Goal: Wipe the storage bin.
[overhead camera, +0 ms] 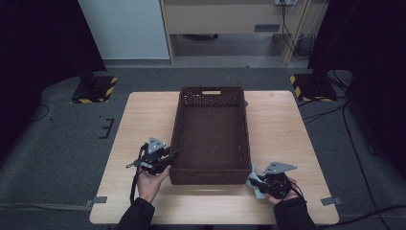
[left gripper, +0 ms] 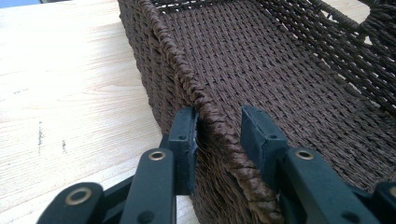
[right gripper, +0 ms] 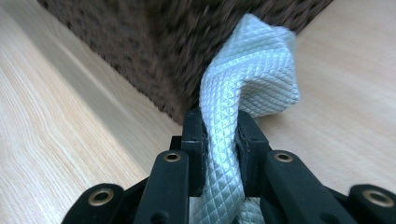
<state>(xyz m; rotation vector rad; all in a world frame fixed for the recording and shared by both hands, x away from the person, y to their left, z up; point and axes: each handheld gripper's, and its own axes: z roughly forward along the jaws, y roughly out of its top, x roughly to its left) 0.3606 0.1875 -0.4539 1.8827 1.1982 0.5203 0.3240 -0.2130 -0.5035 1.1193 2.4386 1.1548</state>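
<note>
A dark brown woven basket (overhead camera: 178, 125) stands empty in the middle of the wooden table (overhead camera: 143, 115). My left gripper (overhead camera: 170, 157) is at the basket's near left corner. In the left gripper view its jaws (left gripper: 219, 126) straddle the braided rim (left gripper: 163, 37): one pad lies against the outer wall, while the other stands off the rim on the inside, so the gripper is open. My right gripper (overhead camera: 258, 188) is at the basket's near right corner, low over the table. It is shut on a white quilted cloth (right gripper: 252, 65), whose free end curls up against the basket wall (right gripper: 154, 46).
Bare tabletop lies on both sides of the basket and along the near edge. Black stands with yellow-striped bases (overhead camera: 95, 88) sit on the floor beyond the far corners. Cables (overhead camera: 354, 143) run across the floor on the right.
</note>
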